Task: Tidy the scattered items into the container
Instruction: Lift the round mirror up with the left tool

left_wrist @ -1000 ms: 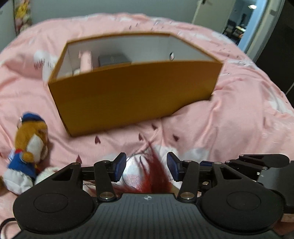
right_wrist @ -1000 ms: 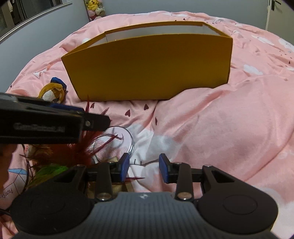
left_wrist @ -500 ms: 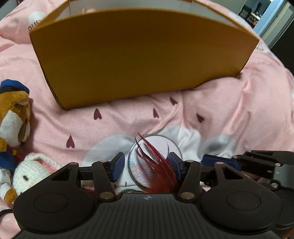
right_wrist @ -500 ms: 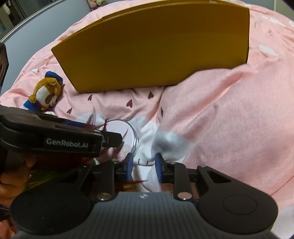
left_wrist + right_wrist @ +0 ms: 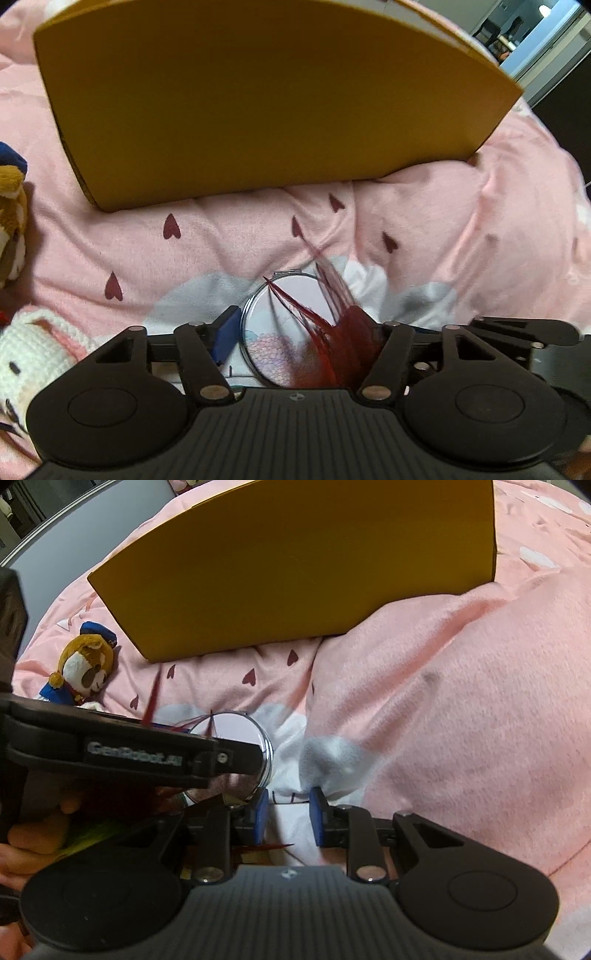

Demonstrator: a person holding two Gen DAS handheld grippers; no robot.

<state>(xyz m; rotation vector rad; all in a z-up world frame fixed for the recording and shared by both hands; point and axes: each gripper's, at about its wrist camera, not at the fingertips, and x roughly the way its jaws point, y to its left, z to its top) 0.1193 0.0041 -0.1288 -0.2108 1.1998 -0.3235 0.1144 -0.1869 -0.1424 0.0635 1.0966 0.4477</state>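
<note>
Plush toys lie left of the round mirror (image 5: 284,328): a crocheted white toy (image 5: 26,354) and a brown plush (image 5: 83,670). Left gripper (image 5: 303,336) straddles the mirror, jaws spread and just widening, pads clear of its rim; red feathers (image 5: 332,317) cross its face. Mirror lies flat on the pink duvet (image 5: 443,229), in front of the orange box (image 5: 258,103). Right gripper (image 5: 286,814), right of the mirror, has been narrowing on nothing. Left hand is judged nearer.
</note>
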